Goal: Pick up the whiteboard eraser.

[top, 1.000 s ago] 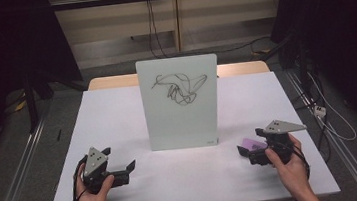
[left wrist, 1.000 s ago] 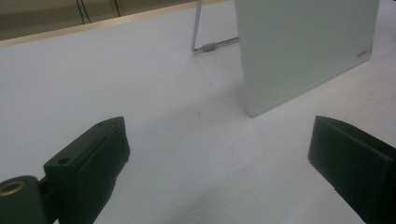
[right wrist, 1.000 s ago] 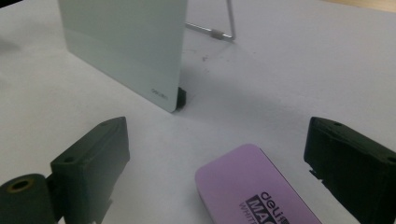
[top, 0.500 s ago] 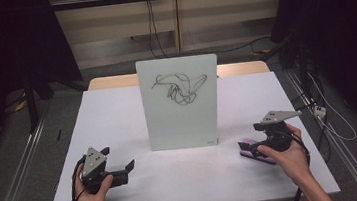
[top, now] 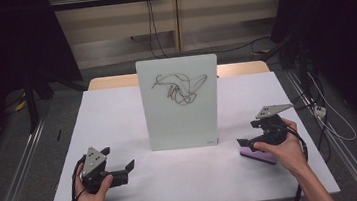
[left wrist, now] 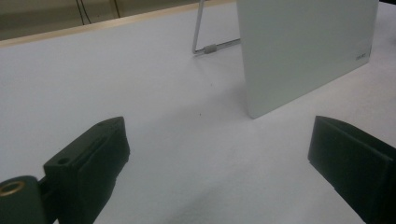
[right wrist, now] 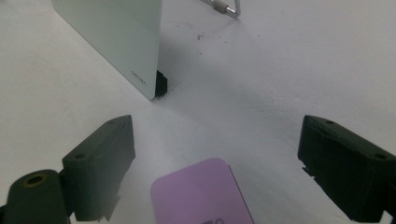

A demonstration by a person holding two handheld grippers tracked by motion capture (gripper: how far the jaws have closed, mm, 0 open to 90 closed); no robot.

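A dim room with dark curtains at the sides, cables down the back wall, and in the middle a white worktop (top: 118, 117) with a wooden edge at its far side. Standing upright at the centre is a whiteboard (top: 180, 102), black scribble (top: 180, 87) across its upper half, and everything else is placed off that board.

In front of the board and off to its left, the left claw (top: 123, 167) sits low near the worktop's front edge, held in a hand (top: 90, 195) coming up from below, jaws pointing toward the board's side. Its own camera shows both jaws spread wide with bare white surface between them, plus something the high view hides: a thin wire stand (left wrist: 212, 46) propping the board from behind.

To the right of the board's front corner, the right claw (top: 248, 142) is held by the other hand (top: 282, 150), wrist angled inward, grey plate on top. A purple block (top: 258, 155) lies flat on the worktop under it. From above, the hand covers most of the block; the right gripper view gives the detail: the block's rounded purple end (right wrist: 201, 196) lies between the two wide-open jaws, touching neither, with the board's lower corner and a small black foot (right wrist: 161, 84) beyond.
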